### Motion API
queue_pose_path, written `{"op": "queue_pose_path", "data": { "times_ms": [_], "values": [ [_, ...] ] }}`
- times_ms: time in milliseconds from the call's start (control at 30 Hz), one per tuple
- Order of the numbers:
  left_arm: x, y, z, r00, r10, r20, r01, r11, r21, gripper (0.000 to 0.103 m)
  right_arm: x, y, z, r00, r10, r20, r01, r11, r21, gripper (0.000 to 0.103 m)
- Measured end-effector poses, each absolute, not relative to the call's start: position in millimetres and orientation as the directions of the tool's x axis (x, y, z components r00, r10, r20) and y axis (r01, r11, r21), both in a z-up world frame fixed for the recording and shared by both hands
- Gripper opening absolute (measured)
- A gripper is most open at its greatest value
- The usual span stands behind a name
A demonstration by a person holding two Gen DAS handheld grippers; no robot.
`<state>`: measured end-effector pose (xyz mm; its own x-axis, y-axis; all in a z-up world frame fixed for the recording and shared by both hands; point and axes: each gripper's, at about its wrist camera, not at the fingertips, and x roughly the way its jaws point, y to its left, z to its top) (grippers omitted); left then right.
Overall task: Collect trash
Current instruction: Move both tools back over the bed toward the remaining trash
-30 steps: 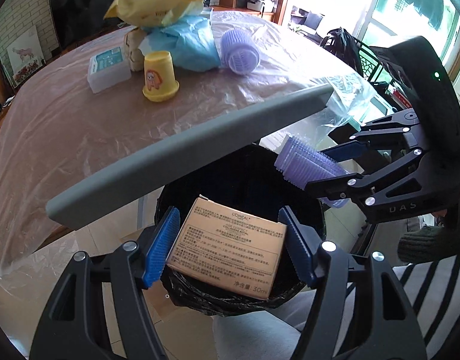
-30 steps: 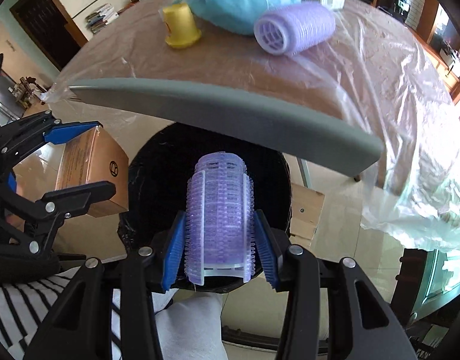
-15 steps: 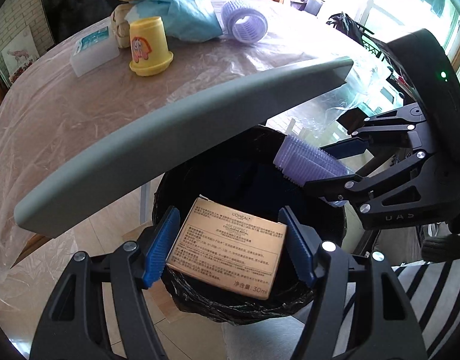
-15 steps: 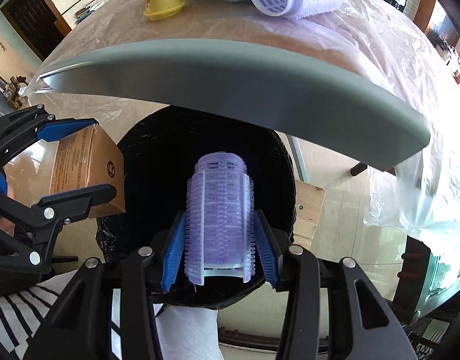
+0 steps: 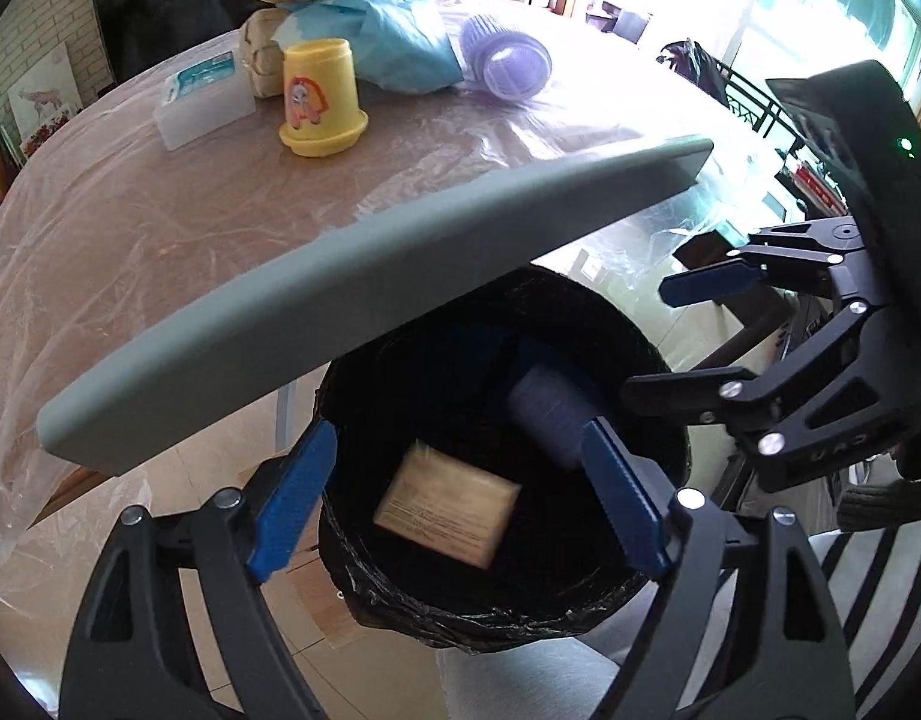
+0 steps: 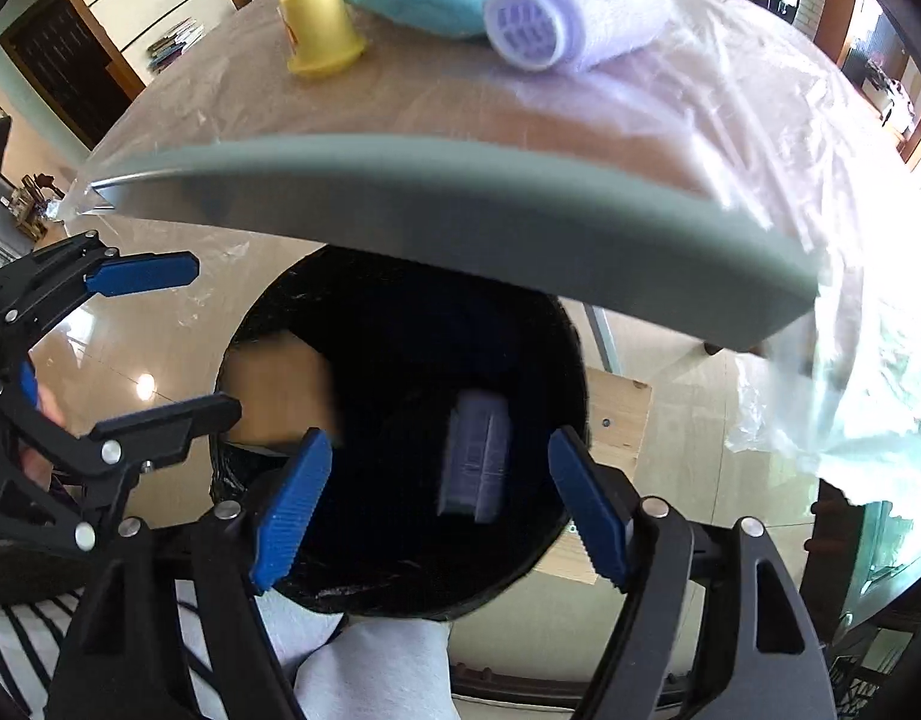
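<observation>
Round worktop (image 5: 130,252) under wrinkled clear plastic sheeting (image 6: 730,120). Glossy beige tile floor (image 6: 118,360) reflecting a ceiling light. Bright window (image 5: 820,18) at right, white brick wall (image 5: 34,60) at left, dark wooden door (image 6: 58,72) behind.

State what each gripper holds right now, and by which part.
Nothing: left gripper and right gripper are open; the box and hair roller are inside the bin.

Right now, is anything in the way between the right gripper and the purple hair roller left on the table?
Yes. The bin's raised grey lid stands between the open right gripper and the purple hair roller on the table, so the gripper would likely have to go up over it.
</observation>
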<state>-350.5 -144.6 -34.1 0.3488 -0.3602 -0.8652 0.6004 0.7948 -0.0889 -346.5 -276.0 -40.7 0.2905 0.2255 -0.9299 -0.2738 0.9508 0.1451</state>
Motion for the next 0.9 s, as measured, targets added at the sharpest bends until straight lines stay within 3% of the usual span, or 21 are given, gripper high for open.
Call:
{"op": "queue_pose_path", "data": {
  "times_ms": [300, 367, 533, 633, 900],
  "values": [
    [-352.0, -134.4, -12.4, 0.373, -0.387, -0.843, 0.595, 0.797, -0.103, 0.086, -358.9, -295.0, 15.1, 0.400, 0.257, -0.880, -0.281, 0.948, 0.149, 0.078],
    [-353.0, -132.2, -2.3, 0.393, -0.398, -0.829, 0.591, 0.800, -0.104, 0.093, -357.0, -298.3, 31.1, 0.444, 0.254, -0.859, -0.280, 0.950, 0.136, 0.083],
    [-350.7, -125.2, 32.3, 0.473, -0.421, -0.774, 0.572, 0.815, -0.094, 0.094, -340.2, -310.2, 62.1, 0.558, 0.194, -0.807, -0.192, 0.976, 0.102, 0.096],
    [-342.1, -120.7, 47.5, 0.541, -0.401, -0.739, 0.539, 0.840, -0.062, 0.100, -317.2, -316.9, 67.0, 0.579, 0.144, -0.802, -0.114, 0.989, 0.095, 0.098],
    [-301.8, -132.3, 49.9, 0.606, -0.331, -0.723, 0.487, 0.873, 0.008, 0.100, -251.7, -323.7, 51.8, 0.535, 0.153, -0.831, 0.032, 0.979, 0.201, 0.098]
  ]
}}
